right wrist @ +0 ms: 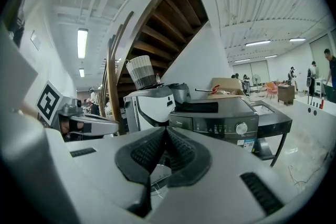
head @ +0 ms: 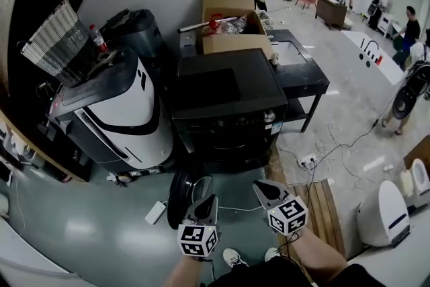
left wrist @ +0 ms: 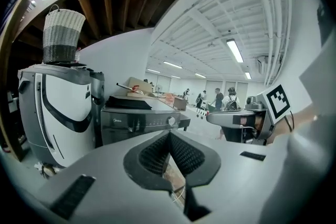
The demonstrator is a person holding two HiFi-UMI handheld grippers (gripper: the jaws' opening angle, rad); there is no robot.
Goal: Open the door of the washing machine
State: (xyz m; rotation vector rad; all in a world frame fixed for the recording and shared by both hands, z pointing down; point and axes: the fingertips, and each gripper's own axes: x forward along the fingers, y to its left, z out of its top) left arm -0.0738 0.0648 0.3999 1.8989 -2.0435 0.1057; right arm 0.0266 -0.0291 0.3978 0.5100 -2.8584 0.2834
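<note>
The black front-loading washing machine (head: pixel 225 104) stands in the middle of the head view, with a control knob on its front panel (left wrist: pixel 170 120). Its round door (head: pixel 180 195) hangs swung out toward me, low on the left of the drum opening. My left gripper (head: pixel 208 200) is shut and empty, just right of that door's edge. To its right, my right gripper (head: pixel 260 187) is also shut and empty, in front of the machine. In the left gripper view the jaws (left wrist: pixel 169 136) meet; in the right gripper view the jaws (right wrist: pixel 165 134) meet too, pointing at the machine (right wrist: pixel 215 120).
A white-and-grey appliance (head: pixel 121 114) with a wicker basket (head: pixel 57 44) on top stands left of the washer. Behind it is a cardboard box (head: pixel 232 27), and to the right a black table (head: pixel 302 74). Cables and a power strip (head: pixel 307 160) lie on the floor by wooden boards (head: pixel 322 208). People stand far back.
</note>
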